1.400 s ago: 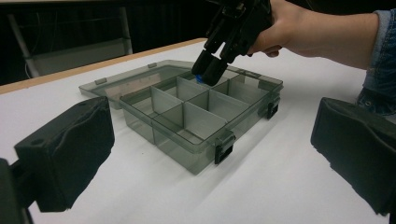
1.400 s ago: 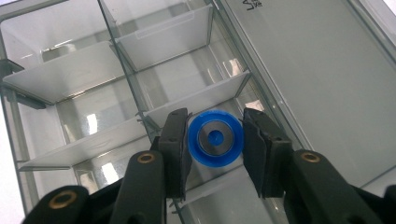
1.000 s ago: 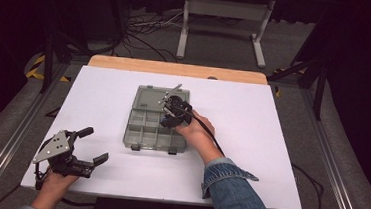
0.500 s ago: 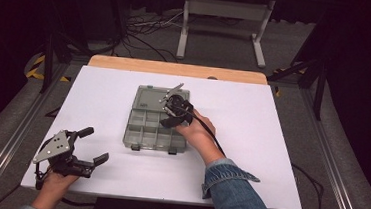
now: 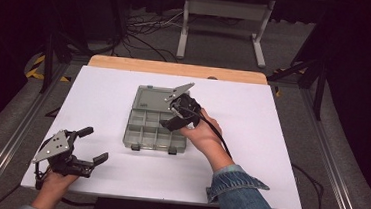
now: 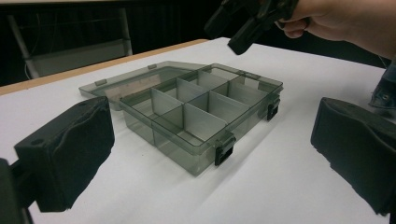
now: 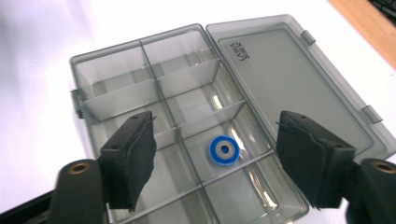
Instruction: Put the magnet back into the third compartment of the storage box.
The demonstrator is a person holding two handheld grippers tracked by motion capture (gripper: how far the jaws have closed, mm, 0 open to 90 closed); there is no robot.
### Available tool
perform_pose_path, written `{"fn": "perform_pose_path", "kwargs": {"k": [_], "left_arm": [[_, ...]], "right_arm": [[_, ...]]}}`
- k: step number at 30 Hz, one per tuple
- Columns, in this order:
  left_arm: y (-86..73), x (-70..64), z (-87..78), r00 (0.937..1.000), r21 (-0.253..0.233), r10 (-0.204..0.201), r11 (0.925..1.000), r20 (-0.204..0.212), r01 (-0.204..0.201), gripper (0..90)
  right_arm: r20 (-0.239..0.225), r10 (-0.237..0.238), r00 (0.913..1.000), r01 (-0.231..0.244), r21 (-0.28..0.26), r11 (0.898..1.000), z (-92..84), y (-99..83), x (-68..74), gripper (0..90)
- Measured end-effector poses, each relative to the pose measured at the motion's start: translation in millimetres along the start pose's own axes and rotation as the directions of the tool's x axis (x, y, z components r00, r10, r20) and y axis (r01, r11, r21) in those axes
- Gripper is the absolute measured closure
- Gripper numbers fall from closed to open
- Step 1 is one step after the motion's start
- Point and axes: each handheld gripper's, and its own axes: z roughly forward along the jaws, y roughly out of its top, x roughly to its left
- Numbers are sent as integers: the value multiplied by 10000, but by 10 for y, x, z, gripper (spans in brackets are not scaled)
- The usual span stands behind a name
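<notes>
Right gripper (image 5: pixel 172 114) above the open box (image 5: pixel 154 132) — jaws apart, gripping nothing. Blue ring (image 7: pixel 224 150) lying in 1 compartment beside the lid (image 7: pixel 299 88). Left gripper (image 5: pixel 92 145) near the table (image 5: pixel 270 151) edge — spread wide, well apart from the box.

Smoky-grey box (image 7: pixel 289 79) — blue ring (image 7: pixel 224 150), seemingly grey-centred.

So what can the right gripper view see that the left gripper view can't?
The right gripper view looks down into the box and catches a blue ring lying in one compartment, plus raised lettering on the open lid. The left gripper view looks from low at the side: it has the two front latches and the other hand-held gripper hovering above the box. Both share the grey divided box, lid folded flat, on the white table.
</notes>
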Motion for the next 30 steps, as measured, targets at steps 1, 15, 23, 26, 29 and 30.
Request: {"fn": "perform_pose_path", "kwargs": {"k": [1, 15, 23, 26, 29, 30], "left_arm": [[0, 5, -2, 10000, 61, 33, 10000, 22, -33, 3], [0, 6, -5, 10000, -10, -6, 10000, -72, 6, 3], [3, 12, -11, 9999, -48, 65, 10000, -99, -65, 3], [5, 14, -17, 9999, -17, 64, 10000, -96, -64, 3], [1, 8, -15, 10000, -31, -23, 10000, -82, 22, 3], [1, 7, -14, 10000, -26, -24, 10000, -82, 24, 3]], "right_arm": [[-12, -6, 10000, 6, -70, 10000, -34, -10, 13, 248], [-354, 370, 9987, -416, -1406, 9892, -500, -218, 64, 133], [-288, 656, 9974, -699, -1950, 9783, -706, -423, 82, 71], [-236, 680, 9974, -715, -2142, 9742, -768, -487, 86, 44], [-146, 646, 9978, -662, -2445, 9674, -865, -591, 103, 21], [-105, 649, 9978, -654, -2500, 9660, -887, -614, 106, 18]]}}
